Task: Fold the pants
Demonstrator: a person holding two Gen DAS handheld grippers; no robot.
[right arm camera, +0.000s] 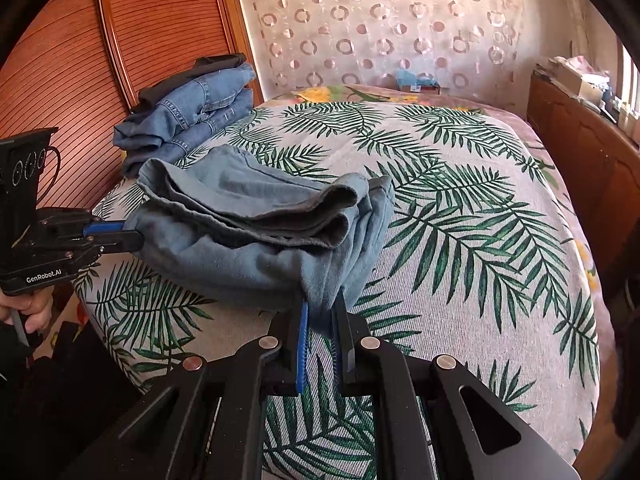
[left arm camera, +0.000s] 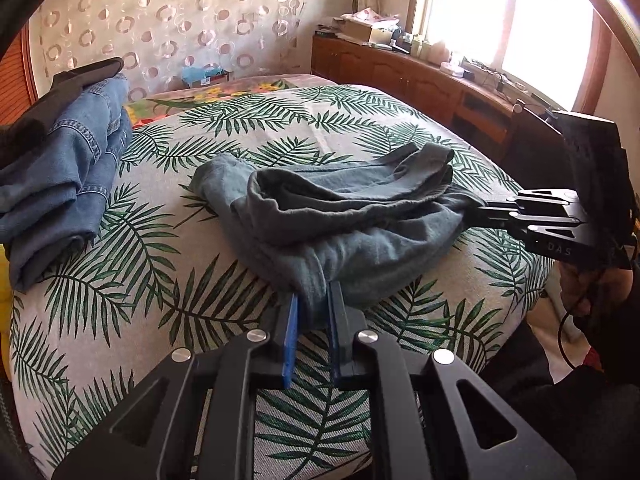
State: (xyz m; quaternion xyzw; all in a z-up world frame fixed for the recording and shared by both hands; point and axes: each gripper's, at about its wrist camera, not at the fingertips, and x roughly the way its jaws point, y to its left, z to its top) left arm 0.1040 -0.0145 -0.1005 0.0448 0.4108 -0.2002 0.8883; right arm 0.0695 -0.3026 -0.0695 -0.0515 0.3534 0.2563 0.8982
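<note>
Bed [left arm camera: 208, 360] under a palm-leaf print cover, crumpled grey-blue pants [left arm camera: 340, 216] lying near its front edge, folded stack of jeans [left arm camera: 68, 168] at its left side, well apart

A white bedspread printed with green palm fronds [left arm camera: 192, 280] covers the bed, and a stack of folded blue denim jeans [right arm camera: 188, 120] lies at its far left corner beside a reddish slatted wooden wardrobe door [right arm camera: 80, 60]. A sheer curtain patterned with rings [left arm camera: 180, 20] hangs behind, and a long brown wooden cabinet [left arm camera: 400, 76] cluttered with boxes and papers runs under the bright window [left arm camera: 500, 12].
</note>
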